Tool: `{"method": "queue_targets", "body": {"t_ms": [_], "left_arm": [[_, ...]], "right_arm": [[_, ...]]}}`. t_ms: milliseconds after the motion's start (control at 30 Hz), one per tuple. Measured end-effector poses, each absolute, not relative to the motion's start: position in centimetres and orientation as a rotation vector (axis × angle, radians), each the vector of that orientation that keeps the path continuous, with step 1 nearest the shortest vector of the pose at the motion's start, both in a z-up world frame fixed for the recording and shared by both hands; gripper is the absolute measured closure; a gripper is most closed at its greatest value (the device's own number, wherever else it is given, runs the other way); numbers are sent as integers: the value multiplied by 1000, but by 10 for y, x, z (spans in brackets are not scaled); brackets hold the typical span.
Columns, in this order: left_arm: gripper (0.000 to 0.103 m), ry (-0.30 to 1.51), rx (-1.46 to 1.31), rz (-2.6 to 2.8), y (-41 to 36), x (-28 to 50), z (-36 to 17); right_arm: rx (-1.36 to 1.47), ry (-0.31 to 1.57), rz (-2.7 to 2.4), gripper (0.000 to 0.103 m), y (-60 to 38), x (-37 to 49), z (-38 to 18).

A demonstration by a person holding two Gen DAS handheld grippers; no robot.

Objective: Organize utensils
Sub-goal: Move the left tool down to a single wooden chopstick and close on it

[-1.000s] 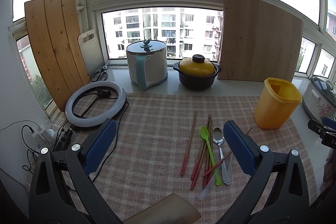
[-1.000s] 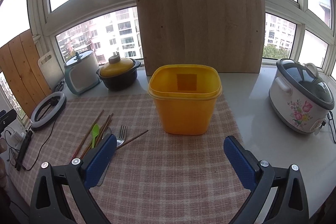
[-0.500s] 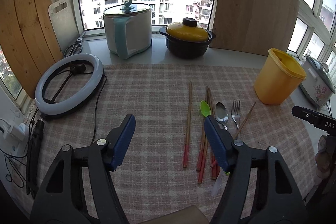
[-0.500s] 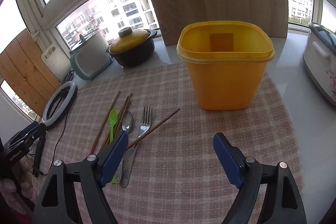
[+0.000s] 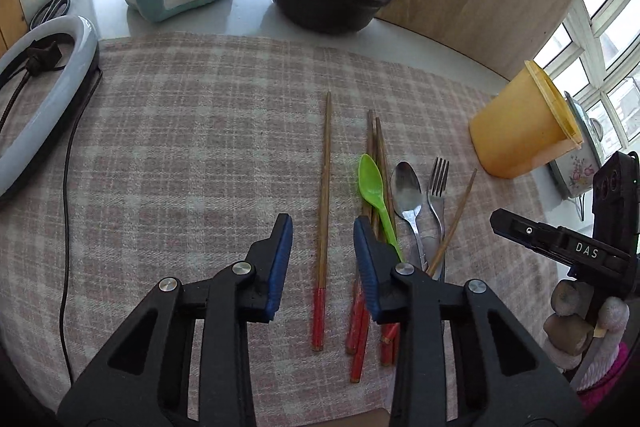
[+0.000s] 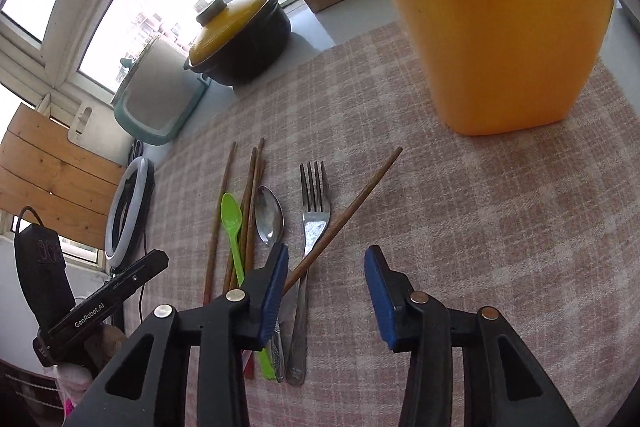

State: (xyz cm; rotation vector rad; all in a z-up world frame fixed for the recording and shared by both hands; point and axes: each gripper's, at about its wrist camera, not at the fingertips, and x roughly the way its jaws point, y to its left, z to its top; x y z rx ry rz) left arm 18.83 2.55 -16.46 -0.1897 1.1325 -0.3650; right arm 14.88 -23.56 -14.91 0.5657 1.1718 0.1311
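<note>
1. My left gripper (image 5: pixel 322 259) hangs parted, its fingers astride a lone chopstick (image 5: pixel 323 195) on the checked cloth (image 5: pixel 192 155).
2. The green spoon (image 5: pixel 374 193), metal spoon (image 5: pixel 408 197) and fork (image 5: pixel 437 195) lie just beside it.
3. My right gripper (image 6: pixel 326 287) gapes empty near the yellow bin (image 6: pixel 500 39).

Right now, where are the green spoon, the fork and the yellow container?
green spoon (image 5: pixel 371 178), left wrist view, on its bowl.
fork (image 6: pixel 315 207), right wrist view, on the neck just below the tines.
yellow container (image 6: pixel 500 39), right wrist view, on the middle of its front wall.
</note>
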Motion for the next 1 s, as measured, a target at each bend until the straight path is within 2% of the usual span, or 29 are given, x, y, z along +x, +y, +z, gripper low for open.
{"method": "queue_targets", "body": {"t_ms": [233,600,867,933,1000], "left_arm": [[81,1209,-143,-385,10,211,-184],[87,1251,-114,-400,-2,228,-193],[98,1241,-75,-379,-7,231,-199],[98,1235,-84,-374,-7,231,-199],[98,1226,-90,-360,-5,229,-198]], "right_arm": [[731,1218,117,72,-240,159,-171],[745,1243,83,74,-238,172,-181],[711,1268,95,85,-229,177,-187],[705,1273,109,91,-226,177,-187],[696,1270,118,92,-224,176,-187]]}}
